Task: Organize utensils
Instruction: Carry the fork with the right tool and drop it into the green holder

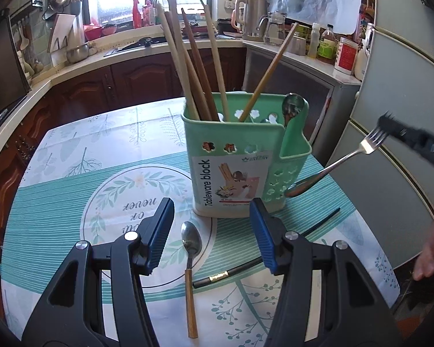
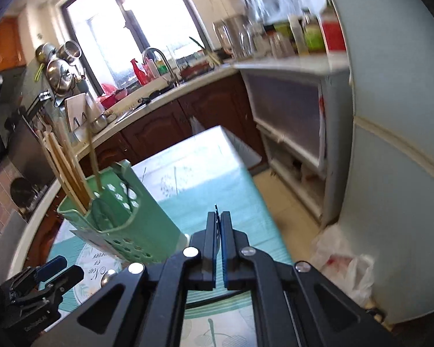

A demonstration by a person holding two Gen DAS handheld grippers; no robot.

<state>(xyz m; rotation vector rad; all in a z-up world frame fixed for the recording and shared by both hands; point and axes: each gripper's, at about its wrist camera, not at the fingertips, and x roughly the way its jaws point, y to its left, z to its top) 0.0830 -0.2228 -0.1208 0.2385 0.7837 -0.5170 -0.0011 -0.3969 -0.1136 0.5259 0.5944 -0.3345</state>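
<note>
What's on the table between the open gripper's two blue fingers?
A spoon with a wooden handle lies between the left hand-held gripper's fingers, bowl toward the green holder. The left wrist view shows it.

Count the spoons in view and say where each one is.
2: a wooden-handled spoon lies on the tablecloth before the green holder; another spoon stands in its side pocket. More may be hidden inside.

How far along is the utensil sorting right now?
Done: chopsticks and one spoon stand in the green holder. In hand: the right gripper is shut on a fork. Left: a wooden-handled spoon and a black chopstick on the table; the left gripper is open.
</note>
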